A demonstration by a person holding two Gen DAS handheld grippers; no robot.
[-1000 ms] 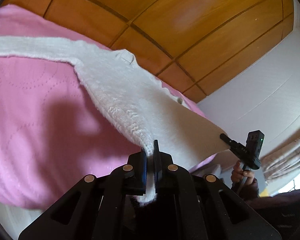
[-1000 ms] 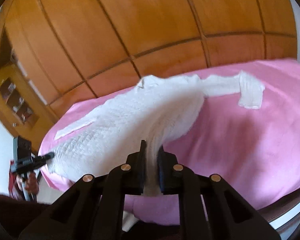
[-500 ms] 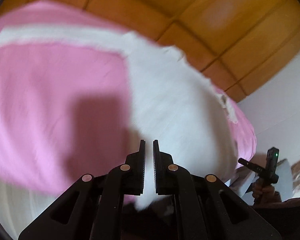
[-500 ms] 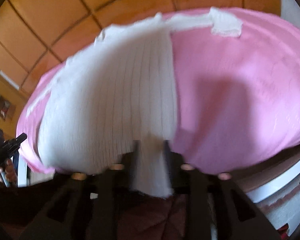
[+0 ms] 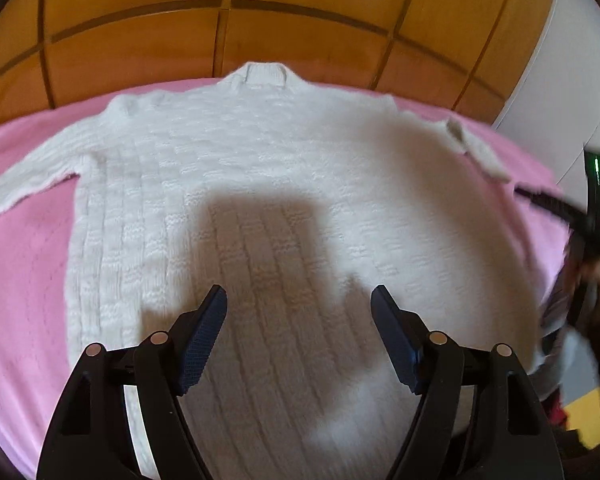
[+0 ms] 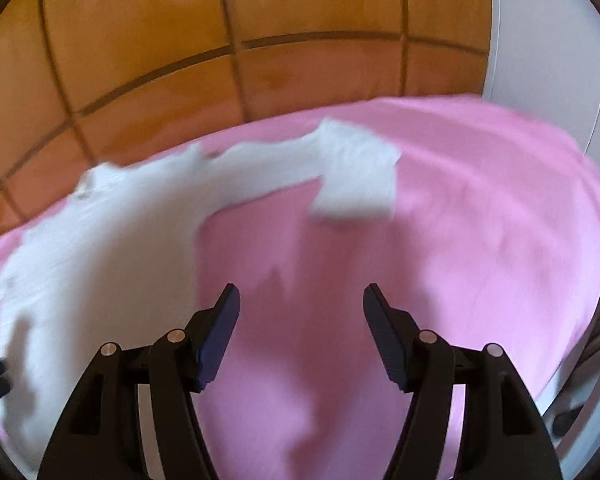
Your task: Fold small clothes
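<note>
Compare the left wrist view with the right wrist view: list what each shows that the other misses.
Only the left wrist view shows the sweater's collar, its whole ribbed body lying flat, and the open left gripper over it, with the right gripper's blurred side at the far right edge.

Only the right wrist view shows the right sleeve's folded cuff and the open right gripper above bare pink blanket.

Both show the white sweater on the blanket before wooden panels.
</note>
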